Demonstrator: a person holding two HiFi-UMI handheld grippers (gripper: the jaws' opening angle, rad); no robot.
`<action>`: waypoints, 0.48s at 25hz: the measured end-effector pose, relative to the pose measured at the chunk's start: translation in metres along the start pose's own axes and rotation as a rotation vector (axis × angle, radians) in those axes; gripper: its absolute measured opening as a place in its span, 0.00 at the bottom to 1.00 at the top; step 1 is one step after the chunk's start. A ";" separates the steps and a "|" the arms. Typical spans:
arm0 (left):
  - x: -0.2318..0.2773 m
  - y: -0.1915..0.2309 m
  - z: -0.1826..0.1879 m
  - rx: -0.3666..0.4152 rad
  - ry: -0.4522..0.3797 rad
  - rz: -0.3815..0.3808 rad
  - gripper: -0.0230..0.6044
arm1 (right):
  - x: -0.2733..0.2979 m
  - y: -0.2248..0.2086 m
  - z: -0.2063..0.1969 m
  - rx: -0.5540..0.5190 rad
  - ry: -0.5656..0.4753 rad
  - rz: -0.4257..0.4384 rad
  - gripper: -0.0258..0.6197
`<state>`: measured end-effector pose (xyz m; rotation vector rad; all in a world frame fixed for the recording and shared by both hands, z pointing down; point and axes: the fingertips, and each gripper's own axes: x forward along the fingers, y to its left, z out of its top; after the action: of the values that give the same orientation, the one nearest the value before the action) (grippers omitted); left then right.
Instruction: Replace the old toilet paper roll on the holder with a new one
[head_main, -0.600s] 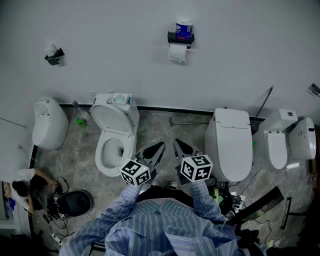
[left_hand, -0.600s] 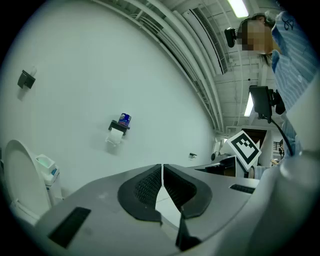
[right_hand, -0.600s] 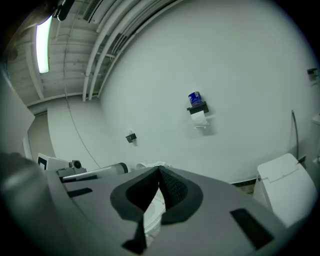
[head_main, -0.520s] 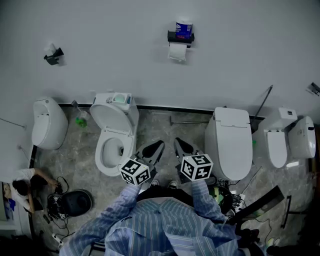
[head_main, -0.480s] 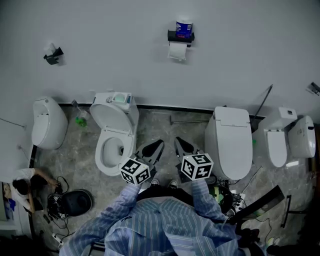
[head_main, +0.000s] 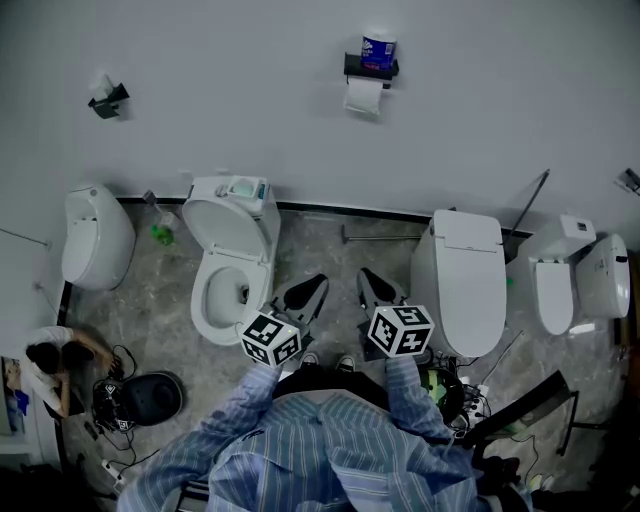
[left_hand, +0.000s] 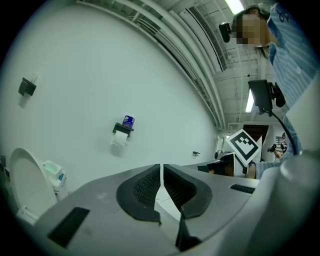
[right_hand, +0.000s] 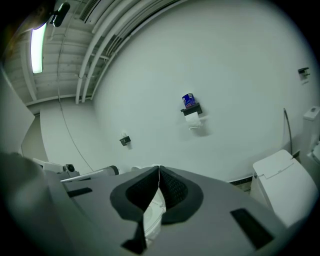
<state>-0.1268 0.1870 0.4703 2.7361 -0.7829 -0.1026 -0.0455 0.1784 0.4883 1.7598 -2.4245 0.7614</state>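
Observation:
A black holder (head_main: 371, 69) is fixed high on the white wall. A white paper roll (head_main: 364, 96) hangs under it, with a loose sheet trailing down. A blue-wrapped new roll (head_main: 379, 50) stands on top of the holder. The same holder (left_hand: 122, 129) shows far off in the left gripper view, and the holder (right_hand: 192, 112) in the right gripper view too. My left gripper (head_main: 318, 283) and right gripper (head_main: 366, 276) are held low in front of me, side by side, far from the wall. Both are shut with nothing between the jaws.
An open toilet (head_main: 230, 270) stands on the floor left of my grippers, a closed one (head_main: 460, 285) on the right. A urinal (head_main: 92, 238) is at far left, more fixtures (head_main: 580, 275) at far right. A second wall holder (head_main: 106, 101) hangs upper left. A crouching person (head_main: 55, 365) is at lower left.
The view has shifted a little, so the holder and wall sit slightly higher and further right. Both grippers stay shut and close together in front of me.

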 end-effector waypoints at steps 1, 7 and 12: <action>0.001 0.000 -0.001 -0.003 0.002 0.000 0.05 | 0.000 -0.001 0.000 -0.001 0.001 -0.002 0.05; 0.004 0.000 -0.004 -0.003 0.009 0.008 0.05 | 0.000 -0.005 -0.001 -0.005 0.005 0.006 0.05; 0.018 -0.001 -0.001 -0.023 -0.021 0.018 0.05 | -0.001 -0.016 0.003 -0.014 0.008 0.018 0.05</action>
<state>-0.1113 0.1785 0.4713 2.7101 -0.8068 -0.1357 -0.0296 0.1742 0.4907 1.7293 -2.4376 0.7505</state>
